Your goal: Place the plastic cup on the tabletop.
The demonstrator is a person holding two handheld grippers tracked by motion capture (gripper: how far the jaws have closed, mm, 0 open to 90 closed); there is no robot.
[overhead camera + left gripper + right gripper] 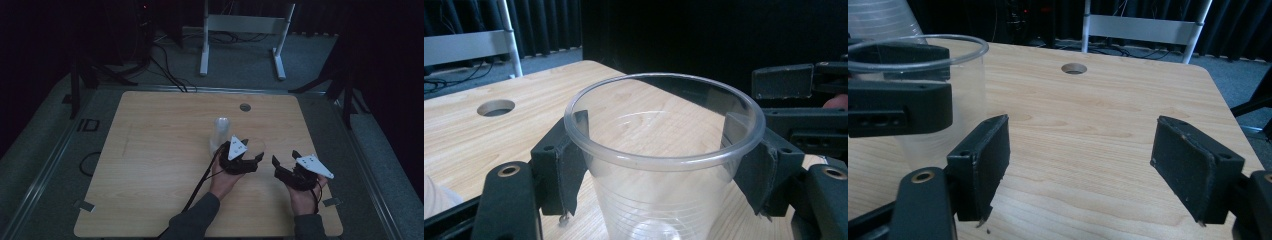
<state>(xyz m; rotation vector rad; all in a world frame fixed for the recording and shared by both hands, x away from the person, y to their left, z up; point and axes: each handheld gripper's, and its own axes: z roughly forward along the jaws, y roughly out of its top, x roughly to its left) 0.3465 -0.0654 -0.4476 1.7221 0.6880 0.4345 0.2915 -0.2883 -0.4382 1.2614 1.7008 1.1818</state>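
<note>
Item: clear, ribbed plastic cup (664,165), upright near the centre of the light wooden table (150,165). Your left gripper (664,150) clamped it just under the rim; grasp done, carrying left. Your right gripper (1093,170) waited just right, jaws apart, empty. A second clear cup stack (220,131) stood just beyond.

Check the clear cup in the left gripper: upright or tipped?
Upright. The clear cup has its rim level and mouth up, and the left gripper clamps it just under the rim.
</note>
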